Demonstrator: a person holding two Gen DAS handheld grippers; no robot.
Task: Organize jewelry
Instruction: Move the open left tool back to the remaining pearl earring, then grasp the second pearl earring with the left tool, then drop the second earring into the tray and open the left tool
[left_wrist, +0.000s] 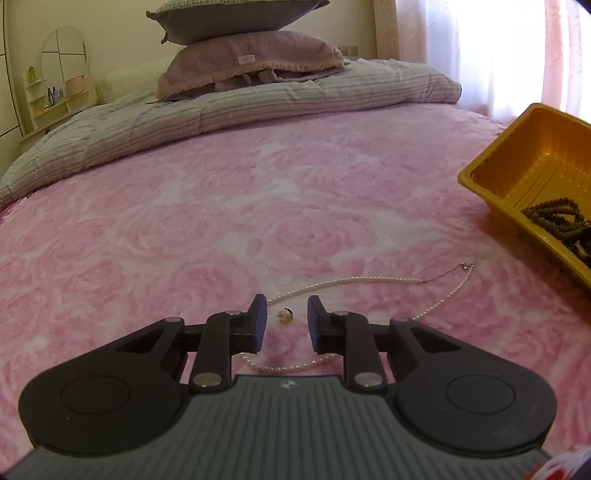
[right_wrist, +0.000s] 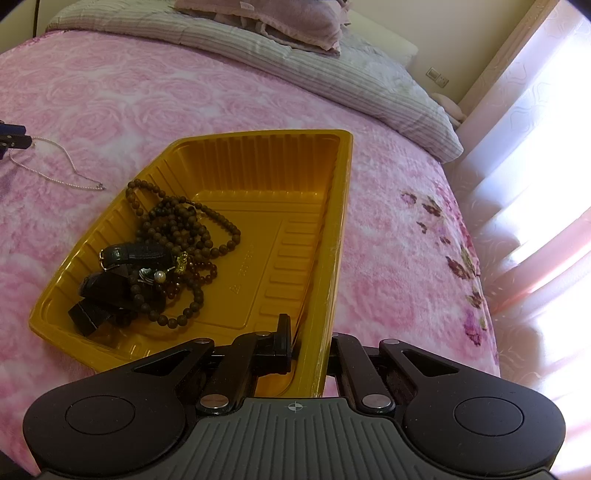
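Note:
A small pearl ear stud lies on the pink rose bedspread between the jaws of my left gripper, which stands open with its pads clear of the stud. A thin pearl necklace loops around this spot and passes under the fingers. In the right wrist view the necklace lies left of the yellow plastic tray. My right gripper is shut on the tray's near right wall. Dark wooden bead strings, black pieces and a pearl stud lie in the tray.
The tray sits at the right of the left wrist view. A folded striped quilt and stacked pillows lie at the bed's head. A bright curtain hangs past the bed's right edge.

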